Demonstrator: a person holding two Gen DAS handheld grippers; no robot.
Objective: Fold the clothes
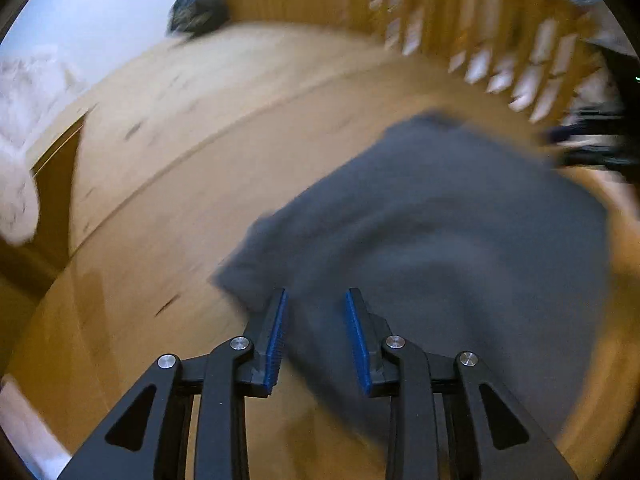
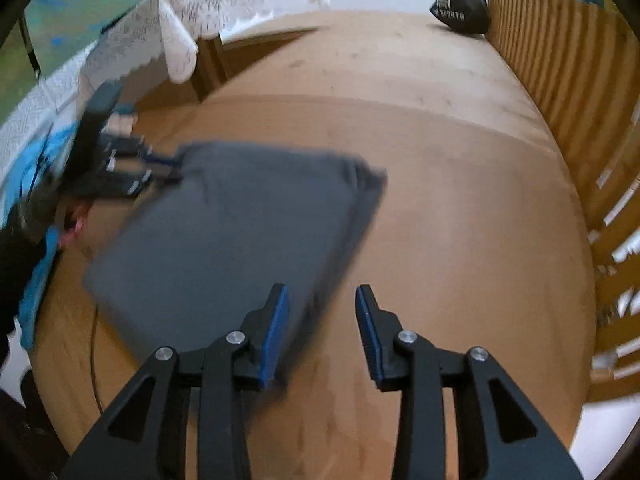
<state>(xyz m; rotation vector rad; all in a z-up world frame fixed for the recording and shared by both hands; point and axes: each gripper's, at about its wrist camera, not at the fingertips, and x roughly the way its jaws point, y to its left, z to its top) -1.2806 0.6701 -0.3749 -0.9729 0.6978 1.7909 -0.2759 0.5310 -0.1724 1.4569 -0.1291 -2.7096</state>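
Lying as a folded grey cloth [image 2: 240, 232] on the wooden surface [image 2: 460, 220], the garment sits between both hand-held grippers, left [image 1: 316, 300] and right [image 2: 322, 296], each spread and empty. A careless nudge could undo its layers.

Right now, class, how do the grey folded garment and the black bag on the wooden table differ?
The grey garment lies flat and folded near the middle of the table; the black bag sits bunched at the far edge by the slatted wooden panel. The garment is plain; the bag carries white lettering. Both rest on the table, ungripped.
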